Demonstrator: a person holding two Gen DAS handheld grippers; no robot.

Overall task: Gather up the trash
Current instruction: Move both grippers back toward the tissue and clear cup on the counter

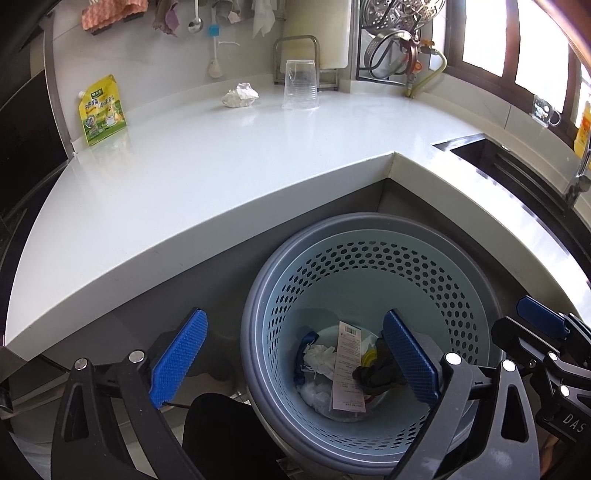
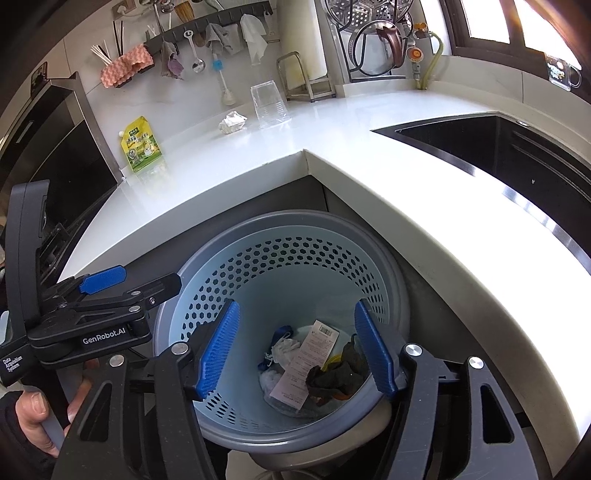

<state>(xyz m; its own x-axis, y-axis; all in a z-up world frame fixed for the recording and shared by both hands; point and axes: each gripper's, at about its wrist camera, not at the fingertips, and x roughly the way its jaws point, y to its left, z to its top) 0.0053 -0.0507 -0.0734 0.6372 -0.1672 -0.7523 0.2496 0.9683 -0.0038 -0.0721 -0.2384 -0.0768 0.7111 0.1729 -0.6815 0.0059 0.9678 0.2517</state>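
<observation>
A home kitchen. A glossy white L-shaped countertop (image 2: 332, 122) wraps a corner, with a dark sunken sink (image 2: 517, 155) cut into its right arm. Along the back wall a rail holds a metal ladle (image 2: 195, 55), cloths and a pink sponge (image 2: 127, 64); a wire rack of steel steamer trays and pan lids (image 2: 373, 40) stands in the far corner beside wood-framed windows (image 2: 491, 22).

**Both grippers over the bin**

The right gripper (image 2: 295, 347) hangs with jaws apart above the pale blue perforated plastic bin (image 2: 295, 266), nothing between them. Inside lie a printed receipt (image 2: 306, 360) and a dark crumpled wrapper (image 2: 334, 373). The left gripper (image 2: 147, 284) is beside it.
</observation>
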